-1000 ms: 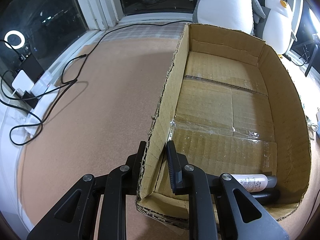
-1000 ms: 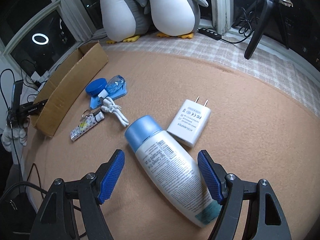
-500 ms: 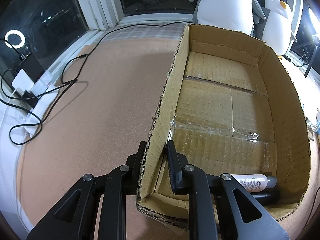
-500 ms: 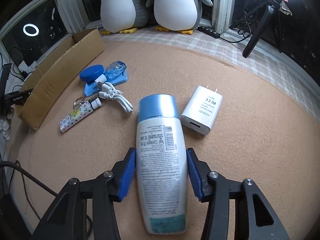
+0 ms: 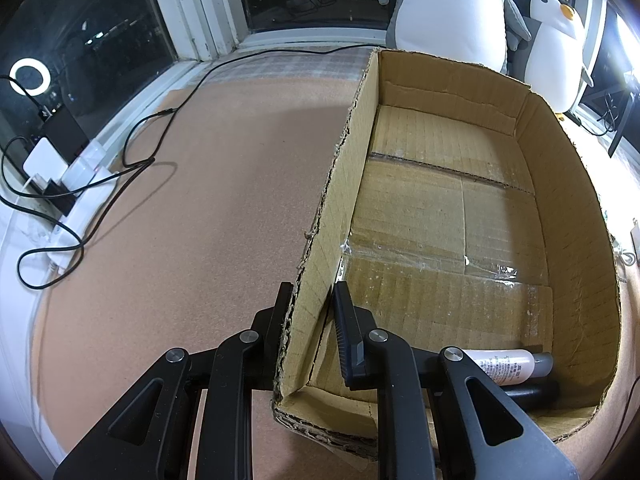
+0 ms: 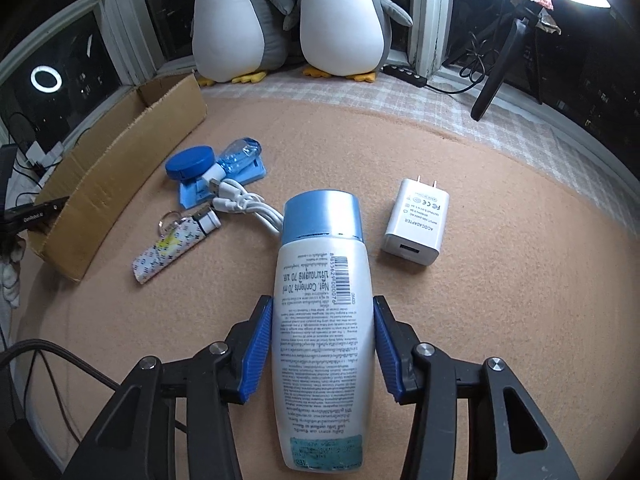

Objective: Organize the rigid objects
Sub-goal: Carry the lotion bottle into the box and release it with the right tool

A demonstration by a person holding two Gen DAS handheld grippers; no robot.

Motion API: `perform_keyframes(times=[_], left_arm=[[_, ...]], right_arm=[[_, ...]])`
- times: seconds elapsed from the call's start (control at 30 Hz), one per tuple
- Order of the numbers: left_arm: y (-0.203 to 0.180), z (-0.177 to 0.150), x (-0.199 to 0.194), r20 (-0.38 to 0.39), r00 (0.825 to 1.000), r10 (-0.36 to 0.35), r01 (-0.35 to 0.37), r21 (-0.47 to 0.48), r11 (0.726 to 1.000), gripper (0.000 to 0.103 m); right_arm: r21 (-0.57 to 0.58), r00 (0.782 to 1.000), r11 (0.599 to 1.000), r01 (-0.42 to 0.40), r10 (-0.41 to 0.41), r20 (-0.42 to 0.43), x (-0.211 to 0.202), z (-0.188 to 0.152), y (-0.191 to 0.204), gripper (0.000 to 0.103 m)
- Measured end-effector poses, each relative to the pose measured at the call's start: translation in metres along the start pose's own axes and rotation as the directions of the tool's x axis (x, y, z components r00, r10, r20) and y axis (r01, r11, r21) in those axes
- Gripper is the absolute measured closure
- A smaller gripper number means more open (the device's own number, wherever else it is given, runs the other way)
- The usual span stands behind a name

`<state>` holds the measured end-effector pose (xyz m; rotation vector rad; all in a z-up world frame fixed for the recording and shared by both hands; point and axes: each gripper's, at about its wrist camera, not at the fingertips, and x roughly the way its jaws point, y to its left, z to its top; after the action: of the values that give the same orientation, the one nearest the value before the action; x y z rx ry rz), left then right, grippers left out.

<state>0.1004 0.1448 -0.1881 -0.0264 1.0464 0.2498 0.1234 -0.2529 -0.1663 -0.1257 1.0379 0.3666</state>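
Cardboard box [image 5: 460,208] fills the right half of the left wrist view, open-topped, its ragged near-left wall pinched by the left gripper [image 5: 310,300]: one black finger outside, the other inside, pressed tight on the cardboard. Down in the box's near right corner lie a small white bottle [image 5: 504,368] and a dark tube [image 5: 528,392], side by side against the wall; the rest of the box floor is bare. Left of the box the tan bench [image 5: 180,240] runs wide open up to black cables [image 5: 132,160] along the window edge. The gripper angles steeply downward.

Over to the right wrist view: the lotion bottle [image 6: 322,300] lies flat on the bench [image 6: 500,280], blue cap pointing away, squarely between the blue pads of the right gripper [image 6: 323,308], whose jaws have just closed in and now squeeze both flanks. Just right of the cap sits a white charger [image 6: 418,222], close but apart. To the left, a white cable [image 6: 244,204] nearly meets the cap, then a patterned keychain case [image 6: 168,248], a blue round case [image 6: 190,162] and a blue dispenser [image 6: 240,160]. The box [image 6: 108,172] sits at far left. Open bench stretches right.
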Motion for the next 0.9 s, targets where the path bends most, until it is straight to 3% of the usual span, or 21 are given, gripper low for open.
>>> perform_keyframes(times=[0.4, 0.9], left_arm=[[-0.001, 0.0, 0.0, 0.002, 1.0, -0.004, 0.004, 0.0, 1.0, 0.086], [0.003, -0.001, 0.002, 0.012, 1.0, -0.023, 0.023, -0.009, 1.0, 0.086]], right_arm=[[-0.053, 0.993, 0.998, -0.042, 0.048, 0.109, -0.034, 0.041, 0.057, 0.059], [-0.161, 0.977, 0.976, -0.144, 0.166, 0.136, -0.024, 0.091, 0.168, 0.059]])
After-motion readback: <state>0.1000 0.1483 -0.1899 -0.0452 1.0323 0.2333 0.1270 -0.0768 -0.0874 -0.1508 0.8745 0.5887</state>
